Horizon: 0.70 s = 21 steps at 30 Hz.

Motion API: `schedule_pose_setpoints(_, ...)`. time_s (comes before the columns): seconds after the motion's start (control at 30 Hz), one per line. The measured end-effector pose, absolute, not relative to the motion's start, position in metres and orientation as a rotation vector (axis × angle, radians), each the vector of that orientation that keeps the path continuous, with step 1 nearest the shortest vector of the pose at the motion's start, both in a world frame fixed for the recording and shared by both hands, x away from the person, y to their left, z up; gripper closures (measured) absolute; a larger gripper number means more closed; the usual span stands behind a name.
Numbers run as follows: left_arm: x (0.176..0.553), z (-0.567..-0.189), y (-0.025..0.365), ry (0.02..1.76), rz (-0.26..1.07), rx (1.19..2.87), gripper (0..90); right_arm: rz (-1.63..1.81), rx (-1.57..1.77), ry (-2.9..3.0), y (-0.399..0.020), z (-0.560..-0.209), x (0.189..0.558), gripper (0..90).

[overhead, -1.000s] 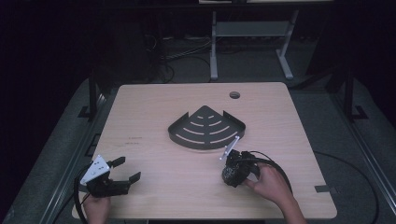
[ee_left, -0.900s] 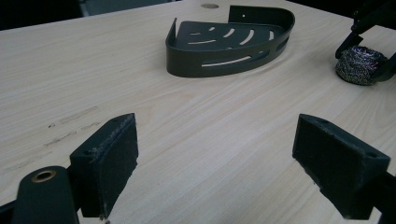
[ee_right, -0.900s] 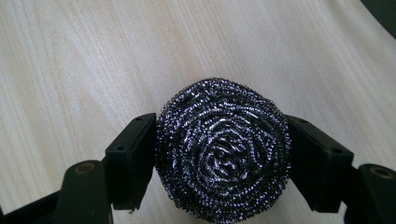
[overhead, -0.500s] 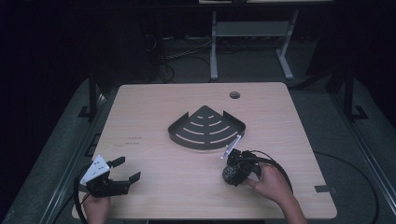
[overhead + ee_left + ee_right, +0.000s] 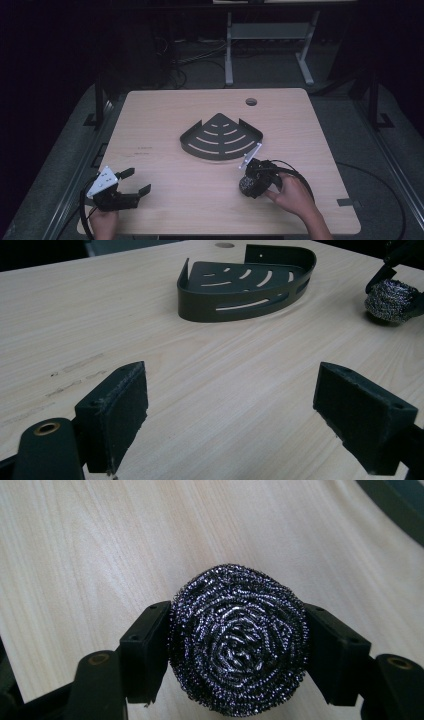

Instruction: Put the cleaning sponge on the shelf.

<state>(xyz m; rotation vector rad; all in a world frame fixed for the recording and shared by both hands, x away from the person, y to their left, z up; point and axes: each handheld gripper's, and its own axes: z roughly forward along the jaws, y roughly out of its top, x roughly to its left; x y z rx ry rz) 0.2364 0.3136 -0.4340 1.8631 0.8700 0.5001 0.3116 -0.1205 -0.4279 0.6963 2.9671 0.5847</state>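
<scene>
A round steel-wool scourer [image 5: 237,640] sits between the jaws of my right gripper [image 5: 237,652], which press on both its sides. In the high view the right gripper [image 5: 250,184] holds the scourer [image 5: 246,186] low at the table's near right, just in front of a black corner shelf basket [image 5: 220,154]. The left gripper view has the scourer [image 5: 391,300] resting on or just above the wood. My left gripper [image 5: 139,180] stands wide open at the near left with nothing between its pads [image 5: 117,412].
The wooden table [image 5: 165,120] has a round cable hole [image 5: 251,102] at the back right. The basket [image 5: 240,305] is slotted, with a low wall. A cable [image 5: 300,177] loops behind the right hand. A metal frame [image 5: 265,35] stands on the floor beyond.
</scene>
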Motion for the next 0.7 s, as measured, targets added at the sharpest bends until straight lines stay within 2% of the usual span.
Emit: schedule_pose_setpoints(0.7, 0.236, -0.434, 0.316, 0.875, 0.504, 1.855, 13.7, 0.617, 0.677, 2.964, -0.124, -0.401, 0.325, 32.2)
